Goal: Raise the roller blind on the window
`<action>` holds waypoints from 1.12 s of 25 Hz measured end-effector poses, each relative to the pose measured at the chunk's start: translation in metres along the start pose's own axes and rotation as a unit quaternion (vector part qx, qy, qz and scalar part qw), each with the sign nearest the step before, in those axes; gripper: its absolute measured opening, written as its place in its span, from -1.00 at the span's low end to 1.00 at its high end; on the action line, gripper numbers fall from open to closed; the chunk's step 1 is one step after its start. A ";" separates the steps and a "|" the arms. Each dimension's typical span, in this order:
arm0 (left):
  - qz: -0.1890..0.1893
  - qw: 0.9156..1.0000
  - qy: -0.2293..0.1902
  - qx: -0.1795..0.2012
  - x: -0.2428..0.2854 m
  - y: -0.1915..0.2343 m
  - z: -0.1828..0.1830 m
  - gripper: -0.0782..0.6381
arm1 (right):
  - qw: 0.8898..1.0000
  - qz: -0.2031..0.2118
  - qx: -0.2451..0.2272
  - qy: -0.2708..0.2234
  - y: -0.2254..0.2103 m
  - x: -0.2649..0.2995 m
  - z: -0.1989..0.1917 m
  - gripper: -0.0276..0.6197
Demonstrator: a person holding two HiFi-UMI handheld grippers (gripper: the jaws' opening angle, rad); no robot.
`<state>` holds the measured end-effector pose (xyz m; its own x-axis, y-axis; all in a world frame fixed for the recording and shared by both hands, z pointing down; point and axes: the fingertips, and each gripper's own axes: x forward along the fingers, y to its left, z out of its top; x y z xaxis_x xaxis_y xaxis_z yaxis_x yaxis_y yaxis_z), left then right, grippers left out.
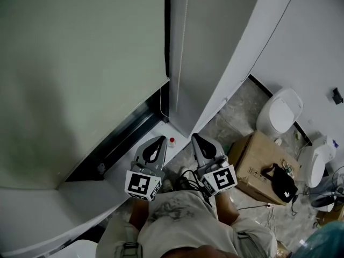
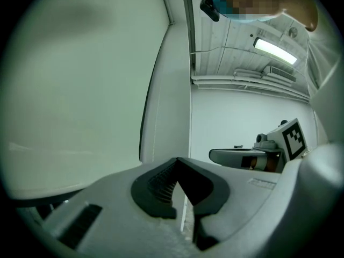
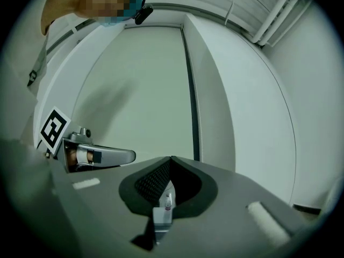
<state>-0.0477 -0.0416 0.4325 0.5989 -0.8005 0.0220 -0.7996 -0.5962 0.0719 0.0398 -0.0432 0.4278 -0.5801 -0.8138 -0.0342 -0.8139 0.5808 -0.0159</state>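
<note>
Jaws pressed together on both hand-held grippers, blind not yet raised.
Close to the person's body, the left hand-held gripper point(image 1: 157, 143) and the right hand-held gripper point(image 1: 198, 140) point at the white ledge point(image 1: 86, 190), each shut on nothing. Between them stands a small red-capped bottle point(image 1: 171, 142). Just beyond it, the thin cord point(image 1: 160, 100) hangs beside the roller blind point(image 1: 80, 79), which covers the window almost to the frame. I think shut tips may push the cord away, or a low swing may knock the bottle. Farther right, the cardboard box point(image 1: 252, 157) is closed, its contents hidden. A black thing point(image 1: 280, 180), maybe a bag, lies on top.
</note>
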 end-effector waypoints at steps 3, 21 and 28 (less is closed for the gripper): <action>0.005 1.000 0.001 0.002 0.013 0.002 0.000 -0.77 | 1.000 0.008 0.002 0.000 -0.010 0.006 0.000 -0.88; 0.058 0.998 0.005 0.015 0.080 0.011 0.007 -0.77 | 0.997 0.067 0.008 -0.022 -0.066 0.041 0.006 -0.88; 0.054 0.998 0.007 0.011 0.099 0.021 0.008 -0.77 | 0.998 0.061 0.014 -0.001 -0.077 0.050 -0.002 -0.88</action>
<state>-0.0060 -0.1341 0.4281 0.5094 -0.8595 0.0428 -0.8603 -0.5076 0.0467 0.0731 -0.1289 0.4298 -0.6754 -0.7364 -0.0388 -0.7353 0.6765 -0.0402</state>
